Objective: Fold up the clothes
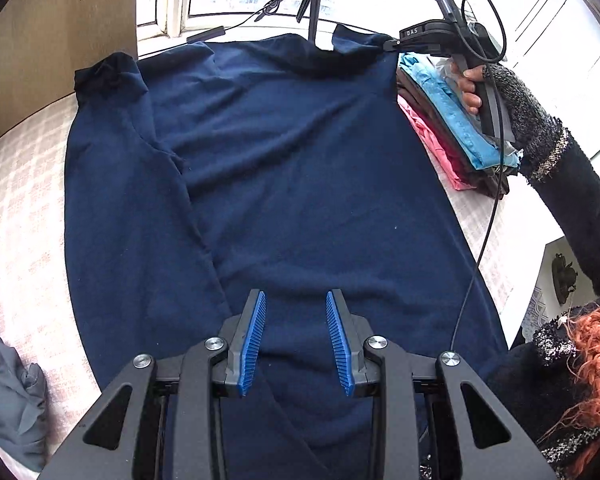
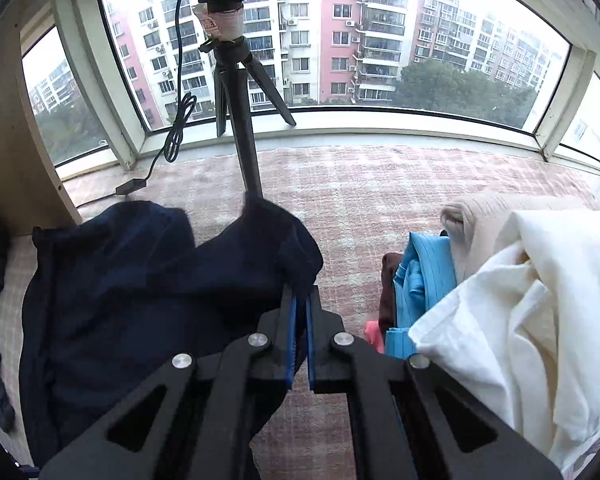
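- Across the middle of the left wrist view, a navy garment (image 1: 292,184) lies spread flat on a pale checked surface (image 1: 24,216), one sleeve folded in along its left side.
- At the bottom centre of that view, the left gripper (image 1: 296,302) hovers over the garment's near part with its blue-padded jaws spread apart, nothing between them.
- In the upper right of the same frame, the right gripper (image 1: 390,44) meets the garment's far right corner, held by a hand (image 1: 470,88) in a dark knit sleeve.
- In the lower centre of the right wrist view, the right gripper (image 2: 300,300) has its jaws pressed together, pinching a fold of the navy garment (image 2: 140,280).
- At the right edge of that view sits a stack of folded clothes (image 2: 420,280), with white fabric (image 2: 532,320) nearest the camera.
- A tripod (image 2: 240,120) stands in the upper centre before the window (image 2: 380,40).
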A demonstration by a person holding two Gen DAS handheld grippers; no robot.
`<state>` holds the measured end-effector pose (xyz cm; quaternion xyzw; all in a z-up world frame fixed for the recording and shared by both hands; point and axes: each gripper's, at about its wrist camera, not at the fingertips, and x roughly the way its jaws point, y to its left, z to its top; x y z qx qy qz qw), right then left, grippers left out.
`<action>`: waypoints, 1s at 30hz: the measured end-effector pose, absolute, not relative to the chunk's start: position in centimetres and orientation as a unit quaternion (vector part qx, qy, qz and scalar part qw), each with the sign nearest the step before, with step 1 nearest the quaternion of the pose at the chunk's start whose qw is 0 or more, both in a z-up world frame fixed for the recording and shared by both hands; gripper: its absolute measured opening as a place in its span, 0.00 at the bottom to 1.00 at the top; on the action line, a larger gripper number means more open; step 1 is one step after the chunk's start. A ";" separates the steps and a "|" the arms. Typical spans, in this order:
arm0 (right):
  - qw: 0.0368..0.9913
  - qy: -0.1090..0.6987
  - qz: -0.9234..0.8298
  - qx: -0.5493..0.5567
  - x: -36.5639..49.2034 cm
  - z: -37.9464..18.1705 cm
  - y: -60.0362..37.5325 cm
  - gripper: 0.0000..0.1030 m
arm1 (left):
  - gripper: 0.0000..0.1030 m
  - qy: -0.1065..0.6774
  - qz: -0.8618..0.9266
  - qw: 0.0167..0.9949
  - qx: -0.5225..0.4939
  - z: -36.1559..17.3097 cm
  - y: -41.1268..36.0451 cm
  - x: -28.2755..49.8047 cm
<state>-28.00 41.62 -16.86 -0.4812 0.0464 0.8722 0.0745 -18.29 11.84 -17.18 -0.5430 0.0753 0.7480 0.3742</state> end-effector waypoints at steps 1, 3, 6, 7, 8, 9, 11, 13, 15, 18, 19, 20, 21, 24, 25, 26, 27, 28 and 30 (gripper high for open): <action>0.069 0.041 0.872 -0.483 -28.1 -17.1 41.4 0.04 | 0.29 0.079 0.747 0.377 -0.542 -17.2 12.1 -18.3; 0.066 0.038 0.872 -0.484 -28.7 -17.4 41.1 0.04 | 0.29 0.087 0.746 0.379 -0.541 -17.3 12.7 -18.4; 0.068 0.015 0.877 -0.475 -29.6 -17.9 40.1 0.04 | 0.29 0.091 0.747 0.383 -0.536 -17.0 13.1 -18.3; 0.069 0.002 0.879 -0.471 -30.0 -18.0 39.5 0.04 | 0.29 0.091 0.747 0.384 -0.535 -16.9 13.2 -18.2; 0.069 -0.011 0.882 -0.466 -30.2 -18.1 38.8 0.04 | 0.30 0.091 0.748 0.384 -0.533 -16.8 13.2 -18.2; 0.041 -0.017 0.882 -0.468 -30.1 -18.2 37.8 0.04 | 0.30 0.089 0.748 0.383 -0.535 -16.9 13.1 -18.2; -0.076 -0.019 0.864 -0.497 -30.0 -18.6 35.0 0.05 | 0.30 0.086 0.746 0.379 -0.540 -17.1 13.1 -18.2; -0.185 0.000 0.820 -0.541 -29.4 -18.7 33.0 0.07 | 0.30 0.088 0.746 0.381 -0.540 -17.2 13.5 -18.6; -0.203 0.041 0.821 -0.531 -28.7 -17.3 34.2 0.18 | 0.30 0.091 0.745 0.383 -0.538 -17.2 14.0 -19.0; -0.131 0.091 0.850 -0.502 -29.5 -15.6 38.1 0.36 | 0.30 0.095 0.744 0.387 -0.536 -17.3 14.8 -19.7; -0.109 0.098 0.855 -0.497 -30.0 -15.3 39.1 0.36 | 0.30 0.096 0.744 0.388 -0.536 -17.3 15.0 -19.9; -0.097 0.101 0.856 -0.497 -30.7 -15.3 39.6 0.36 | 0.30 0.100 0.743 0.395 -0.530 -17.2 15.9 -20.4; -0.090 0.106 0.856 -0.499 -31.4 -15.6 39.9 0.36 | 0.30 0.106 0.746 0.403 -0.520 -17.0 17.2 -21.0; -0.080 0.092 0.846 -0.520 -32.9 -17.1 39.3 0.36 | 0.33 0.117 0.750 0.427 -0.492 -16.5 21.1 -23.1; -0.074 0.080 0.842 -0.529 -33.2 -17.8 38.8 0.36 | 0.34 0.111 0.749 0.433 -0.488 -16.4 22.3 -24.0; -0.070 0.072 0.838 -0.536 -33.4 -18.5 38.3 0.36 | 0.34 0.104 0.748 0.440 -0.486 -16.3 23.4 -24.9; -0.072 0.067 0.835 -0.542 -33.6 -19.3 37.8 0.36 | 0.35 0.106 0.751 0.438 -0.483 -16.5 24.4 -25.6; -0.077 0.064 0.831 -0.547 -33.7 -19.9 37.4 0.36 | 0.35 0.108 0.755 0.434 -0.480 -16.8 25.4 -26.4; -0.082 0.056 0.823 -0.559 -33.4 -21.2 36.7 0.36 | 0.35 0.129 0.758 0.418 -0.483 -17.8 26.4 -27.6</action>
